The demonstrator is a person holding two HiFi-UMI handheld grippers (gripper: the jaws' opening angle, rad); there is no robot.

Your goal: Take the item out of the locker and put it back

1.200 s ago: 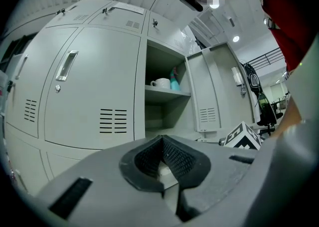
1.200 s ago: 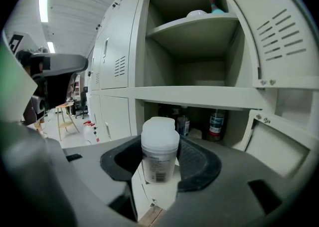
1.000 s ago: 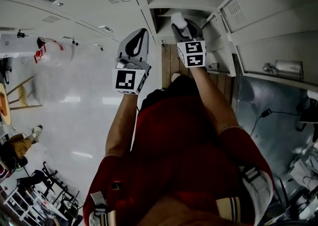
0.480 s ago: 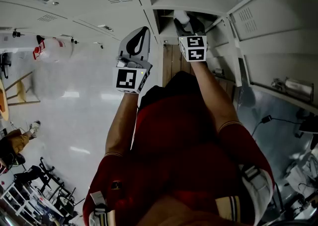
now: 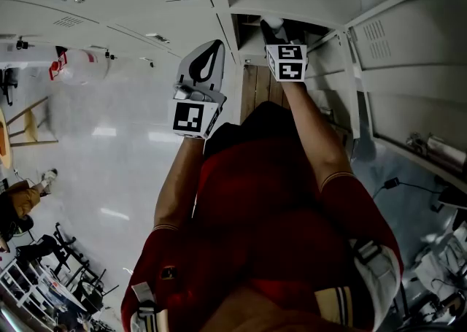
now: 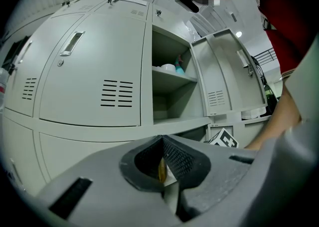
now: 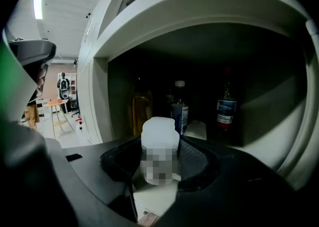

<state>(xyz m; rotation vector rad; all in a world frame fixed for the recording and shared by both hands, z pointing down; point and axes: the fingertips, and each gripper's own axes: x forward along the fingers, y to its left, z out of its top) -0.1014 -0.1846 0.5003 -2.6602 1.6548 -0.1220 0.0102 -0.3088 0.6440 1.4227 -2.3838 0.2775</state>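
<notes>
A white plastic bottle [image 7: 159, 133] with a white cap sits between the pads of my right gripper [image 7: 160, 147], which is shut on it. In the head view the right gripper [image 5: 274, 28] reaches into the mouth of an open grey locker compartment [image 5: 306, 30], and the white bottle [image 5: 271, 22] shows at its tip. The right gripper view looks into that dark compartment [image 7: 259, 121], just ahead of the bottle. My left gripper [image 5: 208, 52] hangs to the left of the locker edge, shut with nothing in it. Its pads [image 6: 172, 158] meet in the left gripper view.
Inside the compartment stand an amber bottle [image 7: 141, 111], a white-capped bottle [image 7: 179, 107] and a dark bottle with a red and blue label [image 7: 226, 105]. The locker door [image 5: 408, 46] swings open at the right. A higher open locker holds a white bowl [image 6: 168, 67].
My right gripper has carried the white bottle forward, from in front of the locker into the compartment's mouth. The left gripper has hardly shifted.
</notes>
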